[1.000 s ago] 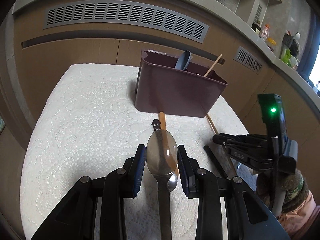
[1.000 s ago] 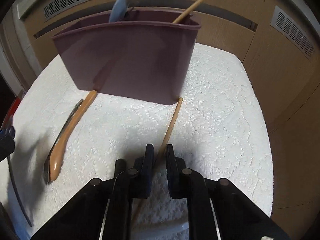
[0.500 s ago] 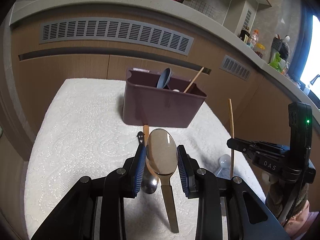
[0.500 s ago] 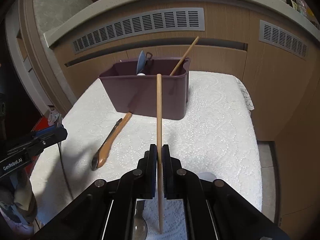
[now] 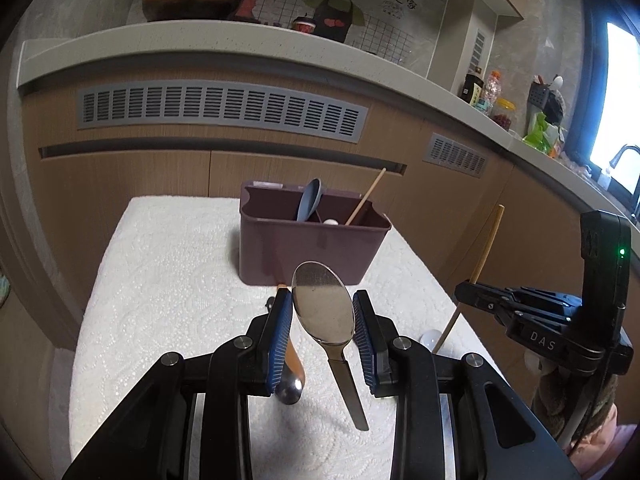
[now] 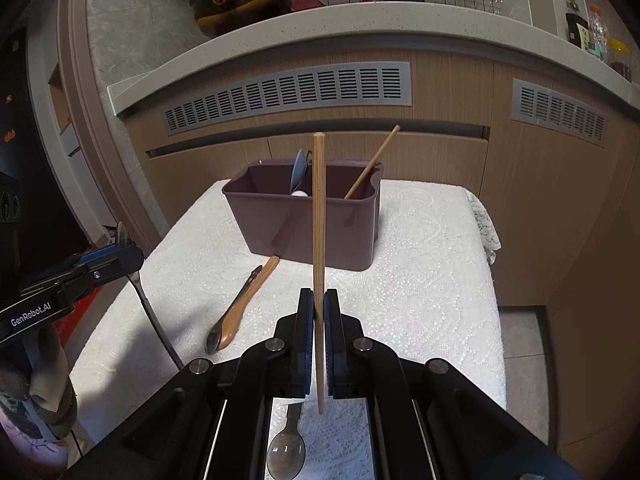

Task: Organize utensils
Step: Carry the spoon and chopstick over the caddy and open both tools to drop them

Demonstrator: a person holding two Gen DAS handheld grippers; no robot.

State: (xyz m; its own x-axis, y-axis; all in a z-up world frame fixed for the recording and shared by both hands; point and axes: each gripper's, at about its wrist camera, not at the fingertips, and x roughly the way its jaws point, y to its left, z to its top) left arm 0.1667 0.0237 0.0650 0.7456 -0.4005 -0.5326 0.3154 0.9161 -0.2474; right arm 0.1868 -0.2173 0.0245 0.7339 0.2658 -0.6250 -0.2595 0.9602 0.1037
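My left gripper is shut on a metal spoon, bowl up, held above the white cloth. My right gripper is shut on a wooden chopstick, held upright; it also shows in the left wrist view. A maroon utensil caddy stands at the far end of the table, also in the right wrist view. It holds a blue spoon and another chopstick. A wooden-handled spoon lies on the cloth before the caddy.
A clear spoon lies on the cloth under my right gripper. Wooden cabinets with grey vents rise behind the table. The cloth's right edge hangs over the table side.
Both grippers have risen and pulled back from the caddy, lifting the metal spoon and the chopstick off the cloth. The chopstick now stands upright.
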